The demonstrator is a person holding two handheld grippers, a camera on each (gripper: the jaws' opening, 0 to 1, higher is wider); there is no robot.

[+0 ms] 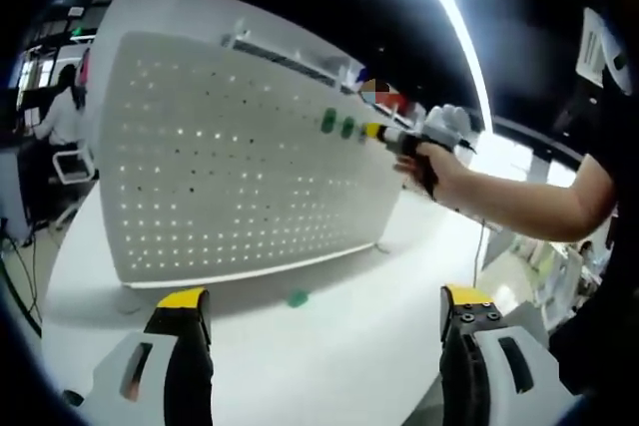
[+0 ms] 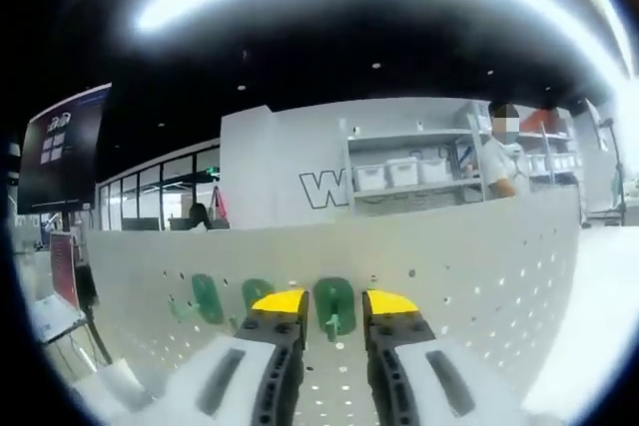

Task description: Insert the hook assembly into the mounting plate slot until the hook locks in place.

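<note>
Left gripper view: left gripper at bottom of frame, yellow-tipped jaws wide apart, nothing between them. White perforated pegboard stands upright across centre-left on a white table. Two green hooks sit on the board near its upper right edge. A small green piece lies on the table just in front of the board's base, between the jaws in the picture but well beyond them. Right gripper comes in from the right, held by a hand with bare forearm, its yellow tip right at the board beside the green hooks; cannot tell from here whether it touches.

Right gripper view: right gripper at bottom centre, jaws apart with a narrow gap, close up to the pegboard. A green hook shows in that gap, mounted on the board; the jaws flank it, contact unclear. Two more green hooks on the board left of it. Behind the board: shelving with bins, a person upper right, dark screen at left
</note>
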